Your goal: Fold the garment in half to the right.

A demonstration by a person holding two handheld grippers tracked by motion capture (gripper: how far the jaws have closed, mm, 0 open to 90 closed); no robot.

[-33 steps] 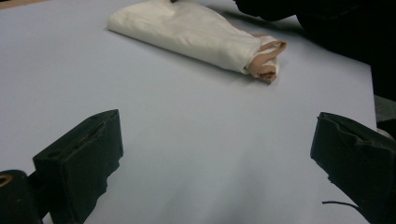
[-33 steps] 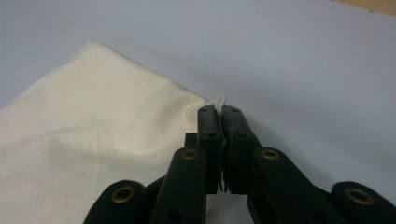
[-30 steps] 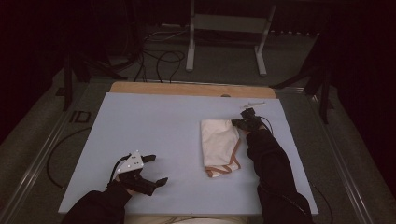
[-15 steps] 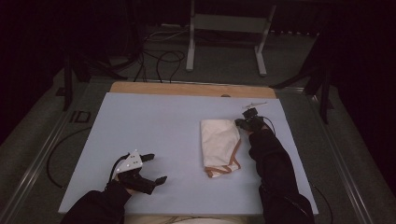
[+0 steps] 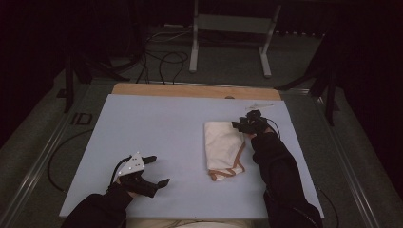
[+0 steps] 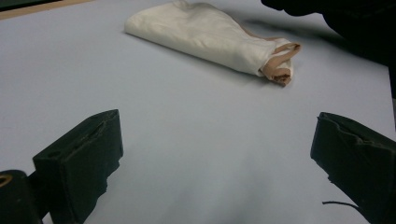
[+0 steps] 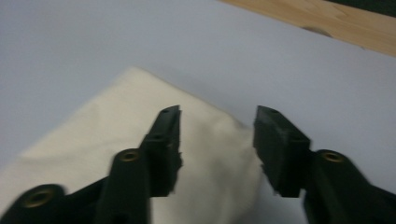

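A pale blue rectangular surface [image 5: 157, 142] carries a folded cream cloth with a tan hem [image 5: 223, 149], lying right of the surface's centre. The right gripper [image 5: 237, 125] hovers at the cloth's far right corner, jaws parted over the fabric without gripping. The left gripper [image 5: 157, 171] sits well left of the cloth near the front edge, jaws wide and holding nothing.

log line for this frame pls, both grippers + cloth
left gripper: open, idle over bare mat, near edge | right gripper: open, above far right corner of folded cloth, not gripping | cloth: folded, flat on table
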